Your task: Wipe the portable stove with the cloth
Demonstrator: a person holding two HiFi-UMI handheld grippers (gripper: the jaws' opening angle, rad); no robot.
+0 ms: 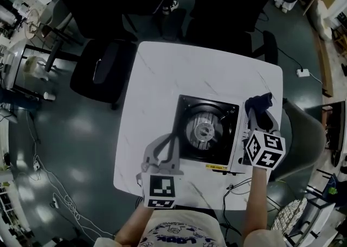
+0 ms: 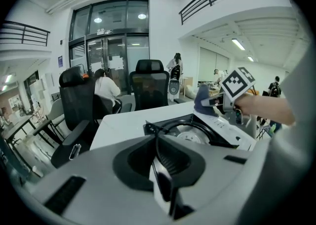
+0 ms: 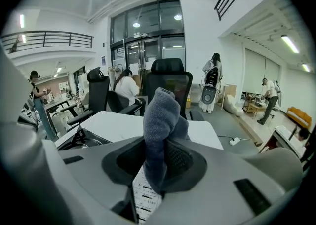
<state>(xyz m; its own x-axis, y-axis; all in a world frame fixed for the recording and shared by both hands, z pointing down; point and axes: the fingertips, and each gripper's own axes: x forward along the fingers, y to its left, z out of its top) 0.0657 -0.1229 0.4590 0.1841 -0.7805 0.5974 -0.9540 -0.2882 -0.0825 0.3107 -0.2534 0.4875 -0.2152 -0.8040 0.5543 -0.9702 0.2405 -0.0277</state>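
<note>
R gripper (image 1: 255,113): jaws clamped on dk blue cloth (image 3: 160,120), bunched upright betw. them, over stove (image 1: 206,129) side at its 2 o'clock | L gripper (image 1: 172,143): jaws together, nothing betw., just beside stove edge at 8 o'clock | stove on white table (image 1: 157,78), ctr-right

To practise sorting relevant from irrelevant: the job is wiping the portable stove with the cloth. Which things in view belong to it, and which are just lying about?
Belong to the job:
portable stove
cloth, gripped in the right claw

Just lying about:
black chair beside the table
power strip on the floor
</note>
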